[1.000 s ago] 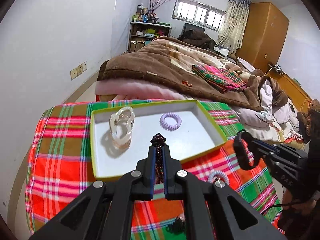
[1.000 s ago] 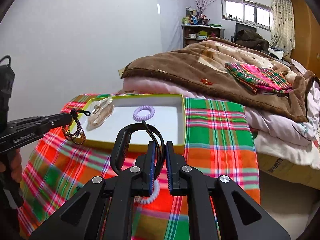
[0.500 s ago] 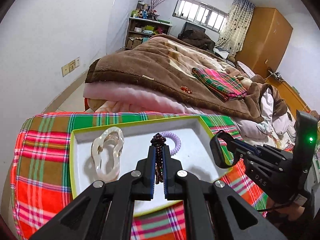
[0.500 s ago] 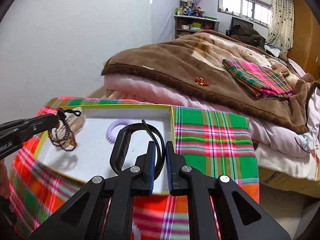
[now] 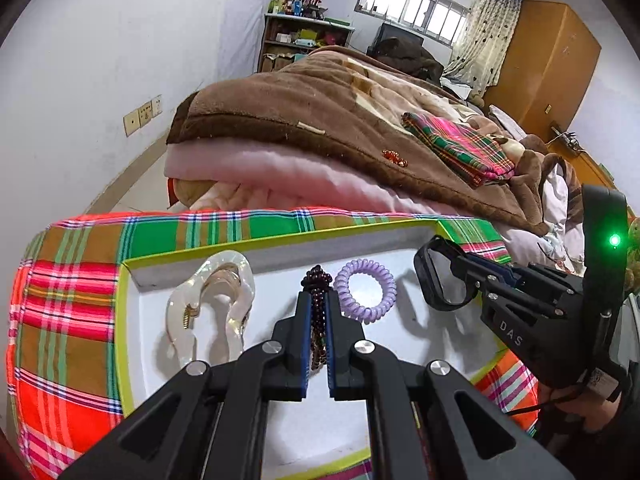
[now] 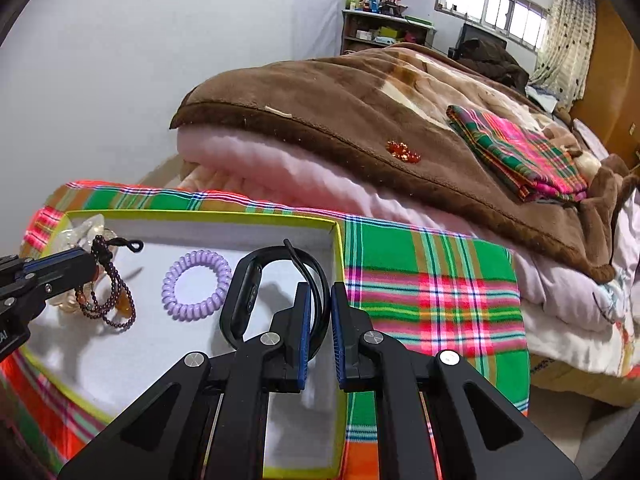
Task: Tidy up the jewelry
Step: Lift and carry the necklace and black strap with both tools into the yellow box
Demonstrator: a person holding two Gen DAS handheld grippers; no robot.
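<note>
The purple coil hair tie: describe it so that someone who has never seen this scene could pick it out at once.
Find the plaid cloth in front of the bed, then the shallow white tray with a yellow-green rim on it. The purple coil hair tie lies flat on the tray floor, between the clear hair claw and the black band; it alone is a lilac spiral ring.

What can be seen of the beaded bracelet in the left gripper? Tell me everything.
The beaded bracelet is a multi-loop strand of small, dark garnet-red beads with a few larger amber ones and a black cord loop at the top. It looks glossy, like glass or stone. The left gripper is shut on its upper part, so it hangs limp over the white tray, near the clear hair claw and purple coil tie.
</note>
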